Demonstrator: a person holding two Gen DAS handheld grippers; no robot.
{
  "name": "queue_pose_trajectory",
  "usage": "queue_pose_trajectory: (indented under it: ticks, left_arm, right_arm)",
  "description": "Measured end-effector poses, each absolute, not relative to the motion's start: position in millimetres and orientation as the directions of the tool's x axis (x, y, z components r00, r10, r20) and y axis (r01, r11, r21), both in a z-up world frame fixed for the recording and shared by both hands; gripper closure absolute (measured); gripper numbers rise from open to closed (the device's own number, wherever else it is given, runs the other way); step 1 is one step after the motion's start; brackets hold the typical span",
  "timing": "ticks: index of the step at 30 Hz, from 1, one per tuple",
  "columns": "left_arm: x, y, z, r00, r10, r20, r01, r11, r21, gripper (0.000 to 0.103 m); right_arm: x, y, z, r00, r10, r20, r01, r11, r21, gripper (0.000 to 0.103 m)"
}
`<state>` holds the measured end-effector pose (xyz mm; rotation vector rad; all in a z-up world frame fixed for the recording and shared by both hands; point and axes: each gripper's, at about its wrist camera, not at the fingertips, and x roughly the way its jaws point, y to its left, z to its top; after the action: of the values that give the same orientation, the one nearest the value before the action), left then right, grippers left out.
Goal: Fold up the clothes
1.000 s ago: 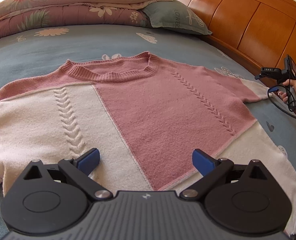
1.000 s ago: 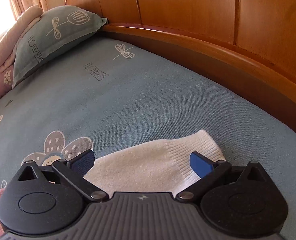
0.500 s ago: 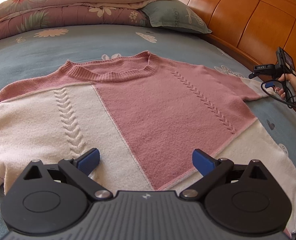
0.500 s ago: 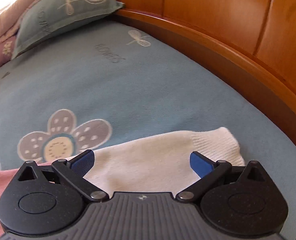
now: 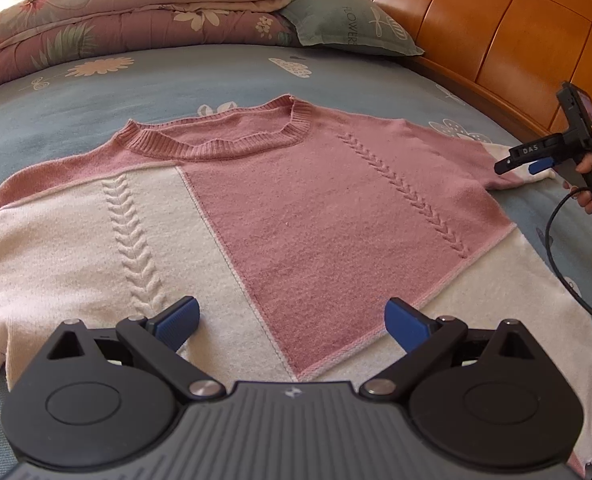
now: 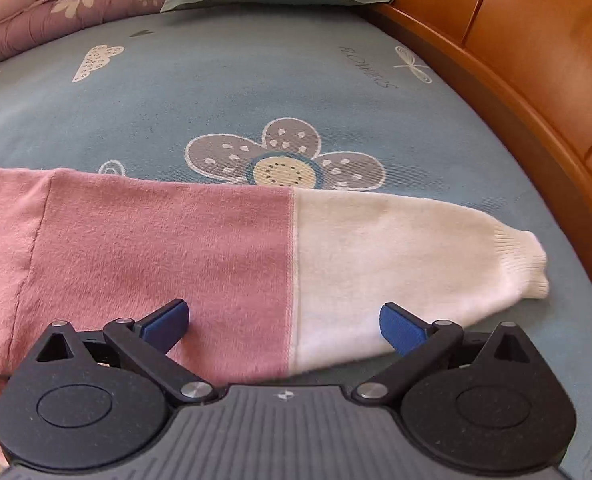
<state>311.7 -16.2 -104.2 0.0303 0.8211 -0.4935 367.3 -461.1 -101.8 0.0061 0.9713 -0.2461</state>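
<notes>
On the blue flowered bed [image 5: 135, 92], spread flat with the front up: a pink and cream sweater [image 5: 296, 220]. Lies straight ahead of the left tool [image 5: 291, 316], hem close under the tool, ribbed collar [image 5: 215, 144] at the far end, so runs with its long axis away from this tool. Shows no fold in either view, only two knitted braids down the chest and a diagonal seam between the colours.

Over the right sleeve [image 6: 255, 256] hovers the right tool [image 6: 283, 318], held in a hand [image 5: 588, 184] near the wooden headboard [image 6: 536, 60]. Runs crosswise here, the sleeve, from left to right in front of this tool: pink near the shoulder, cream toward the ribbed cuff [image 6: 524, 264], which points to the headboard. Stands clearly nearer to this sleeve than the left tool does.

Both tools wide apart at the blue pads, with nothing between them, not touching the knit as far as can be told.

Looks soft and thick, probably limp when lifted, so likely needs a grip near the cuff or the colour seam for bringing the sleeve across the body.
</notes>
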Motion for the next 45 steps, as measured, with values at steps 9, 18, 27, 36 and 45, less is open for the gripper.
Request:
queue_pose_trajectory:
  ticks: [9,18,27,36,45]
  left_arm:
    - [250,-19,-77,0.585,-0.382,-0.715,0.404,0.902,-0.152,0.004]
    - [190,1,-102,0.543,-0.419,-0.727,0.354,0.900,-0.255,0.004]
    - [175,31,-88,0.530,-0.449,-0.719,0.284,0.893,-0.348,0.004]
    - [311,75,-10,0.633,-0.349,-0.691,0.113,0.925,-0.364,0.003]
    - [435,92,-88,0.550,-0.252,-0.796,-0.130,0.916,-0.380,0.004]
  right_arm:
    - [254,-327,-45,0.646,0.146,-0.750,-0.193,0.981,0.025,0.000]
    - [211,-239,-111,0.634,0.191,-0.750,-0.245,0.969,0.040,0.000]
    - [187,-234,-139,0.690,0.183,-0.701,-0.193,0.979,0.066,0.000]
    - [193,-227,-130,0.662,0.157,-0.733,-0.153,0.986,0.072,0.000]
    - [187,-225,-125,0.637,0.188,-0.748,-0.188,0.978,0.086,0.000]
